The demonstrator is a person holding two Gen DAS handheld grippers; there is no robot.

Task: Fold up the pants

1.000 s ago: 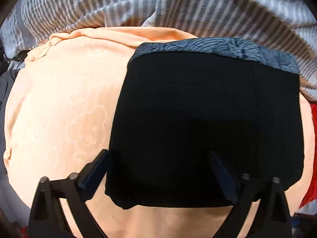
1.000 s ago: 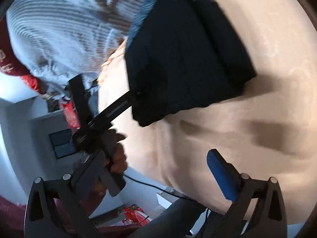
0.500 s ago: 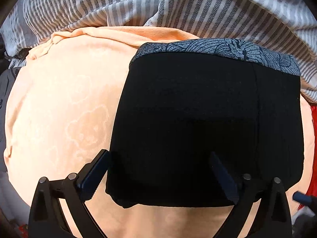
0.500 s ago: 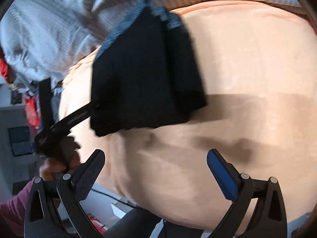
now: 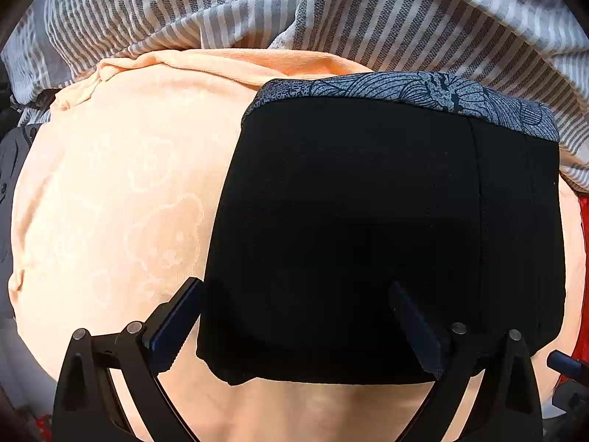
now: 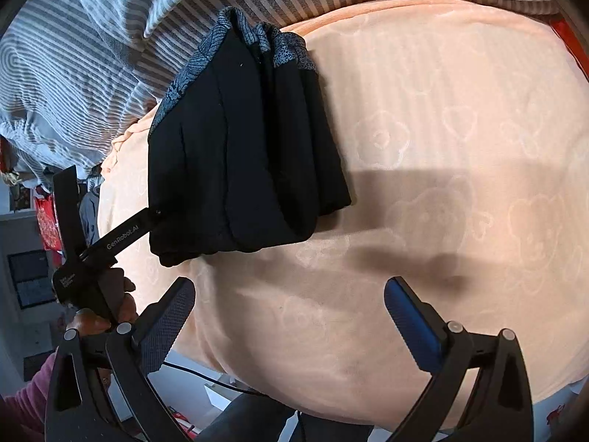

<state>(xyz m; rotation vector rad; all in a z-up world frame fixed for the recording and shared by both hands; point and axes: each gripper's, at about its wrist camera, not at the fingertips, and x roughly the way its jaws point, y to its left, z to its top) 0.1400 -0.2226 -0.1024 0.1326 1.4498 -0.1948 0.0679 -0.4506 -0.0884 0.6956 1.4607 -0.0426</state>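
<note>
Lying folded on a peach blanket (image 6: 441,110) beside striped bedding (image 5: 221,11), the pants (image 6: 239,154) sit before both spread, empty grippers.

Black pants (image 5: 368,228), seemingly floral-printed grey waistband (image 5: 405,90), peach blanket (image 5: 121,199).

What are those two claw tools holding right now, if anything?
Nothing. The left gripper is open at the near edge of the folded black pants; the right gripper hangs open over the peach blanket.
</note>
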